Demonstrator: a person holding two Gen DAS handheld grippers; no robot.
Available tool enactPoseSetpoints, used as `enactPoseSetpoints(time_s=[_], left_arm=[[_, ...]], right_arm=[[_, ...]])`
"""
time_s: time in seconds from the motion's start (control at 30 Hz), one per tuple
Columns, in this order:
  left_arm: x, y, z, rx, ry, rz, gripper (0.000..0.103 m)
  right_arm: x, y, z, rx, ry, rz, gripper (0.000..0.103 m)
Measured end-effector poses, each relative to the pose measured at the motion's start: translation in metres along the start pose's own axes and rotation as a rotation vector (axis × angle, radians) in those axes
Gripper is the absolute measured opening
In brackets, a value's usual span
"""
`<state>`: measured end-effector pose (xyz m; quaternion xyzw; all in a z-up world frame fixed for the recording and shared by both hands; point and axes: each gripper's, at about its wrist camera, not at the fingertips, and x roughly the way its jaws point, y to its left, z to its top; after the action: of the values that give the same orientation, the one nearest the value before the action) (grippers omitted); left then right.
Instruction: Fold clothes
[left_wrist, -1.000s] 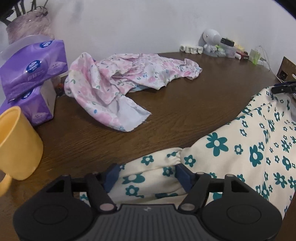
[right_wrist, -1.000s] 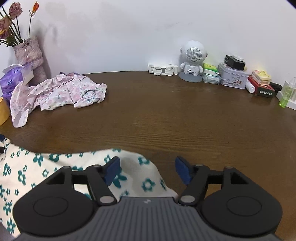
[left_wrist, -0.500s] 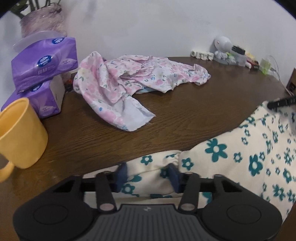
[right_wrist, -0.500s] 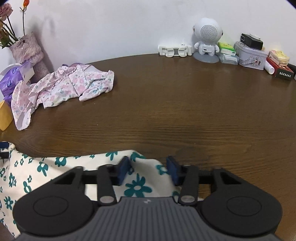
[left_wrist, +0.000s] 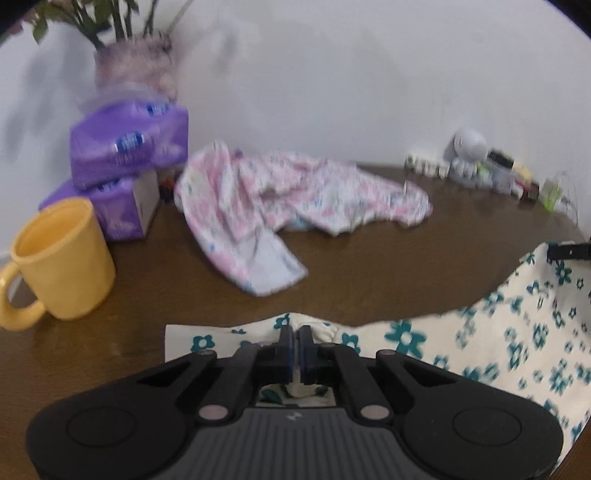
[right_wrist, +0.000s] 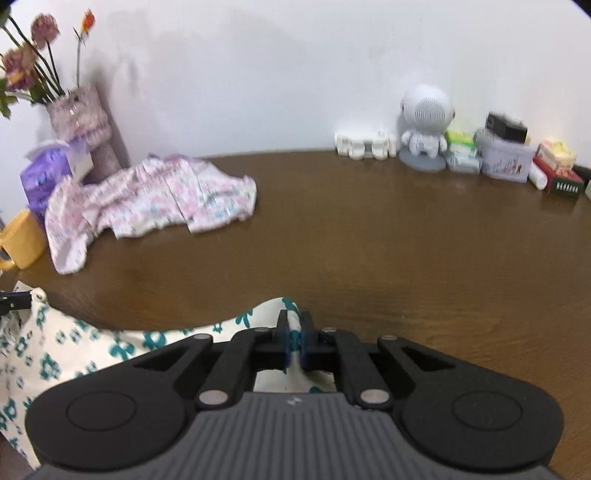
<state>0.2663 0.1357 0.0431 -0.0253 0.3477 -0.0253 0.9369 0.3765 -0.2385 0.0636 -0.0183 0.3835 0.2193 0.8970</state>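
A cream garment with teal flowers (left_wrist: 498, 332) lies at the near edge of the brown table (left_wrist: 369, 266). My left gripper (left_wrist: 295, 332) is shut on its left end. My right gripper (right_wrist: 294, 321) is shut on its right end, and the cream garment (right_wrist: 74, 350) stretches away to the left in that view. The garment hangs between the two grippers. A crumpled pink floral garment (left_wrist: 288, 199) lies further back on the table, and it also shows in the right wrist view (right_wrist: 147, 203).
A yellow mug (left_wrist: 62, 258) and stacked purple tissue packs (left_wrist: 125, 162) stand at the left, with a vase of flowers (right_wrist: 77, 122) behind. A white robot figure (right_wrist: 424, 129), boxes and small items (right_wrist: 509, 155) line the back wall.
Both grippers went from open to shut on the ends of the cream garment. Both have lifted and tilted up, raising the cloth's edge.
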Motion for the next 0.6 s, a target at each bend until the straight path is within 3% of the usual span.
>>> enactPoseSetpoints(time_s=[0.13, 0.33, 0.6], left_arm=[[-0.036, -0.011, 0.006, 0.022, -0.093, -0.004, 0.001], [-0.065, -0.023, -0.011, 0.01, -0.106, 0.018, 0.001], [-0.138, -0.038, -0.103, -0.066, -0.197, 0.0, 0.001]], right_arm=[[-0.032, 0.007, 0.012, -0.012, -0.082, 0.031, 0.003], [-0.077, 0.019, -0.001, -0.057, -0.145, 0.06, 0.003], [-0.143, 0.024, -0.067, -0.097, -0.213, 0.095, 0.003]])
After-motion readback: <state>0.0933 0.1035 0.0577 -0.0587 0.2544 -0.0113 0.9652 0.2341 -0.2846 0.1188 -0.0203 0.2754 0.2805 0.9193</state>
